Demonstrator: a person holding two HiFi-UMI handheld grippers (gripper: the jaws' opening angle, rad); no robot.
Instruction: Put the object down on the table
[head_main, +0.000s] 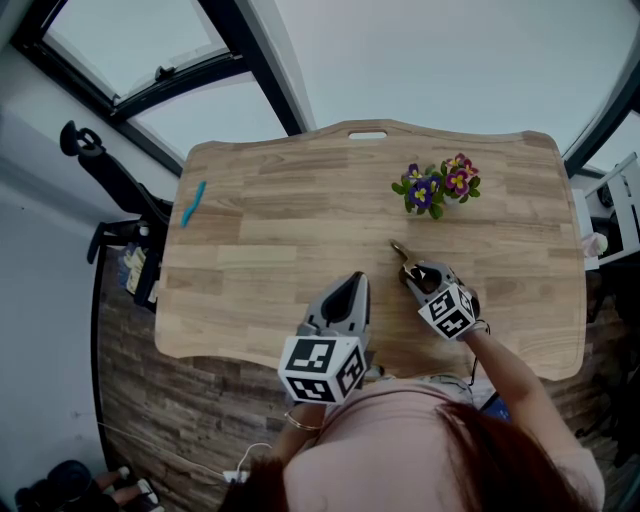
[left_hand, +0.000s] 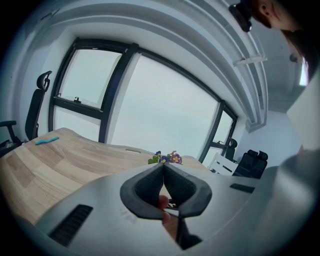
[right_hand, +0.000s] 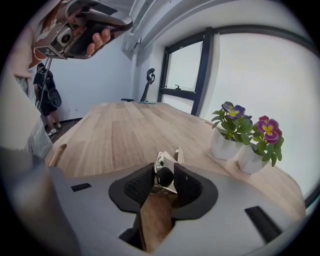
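A small metal clip with a black knob (right_hand: 162, 159) lies on the wooden table (head_main: 280, 220), just in front of my right gripper (head_main: 415, 272). In the right gripper view the clip sits between the two dark pads of the right gripper (right_hand: 163, 172), which stand apart from it, so that gripper is open. The clip (head_main: 399, 250) shows as a small glint in the head view. My left gripper (head_main: 355, 282) hovers over the near middle of the table. Its jaws meet at the tip (left_hand: 163, 166), shut on nothing.
Two white pots of purple and pink pansies (head_main: 437, 187) stand at the back right, close beyond the clip (right_hand: 240, 137). A blue object (head_main: 192, 203) lies near the table's left edge. A black office chair (head_main: 110, 190) stands to the left. A person (right_hand: 45, 102) stands far off.
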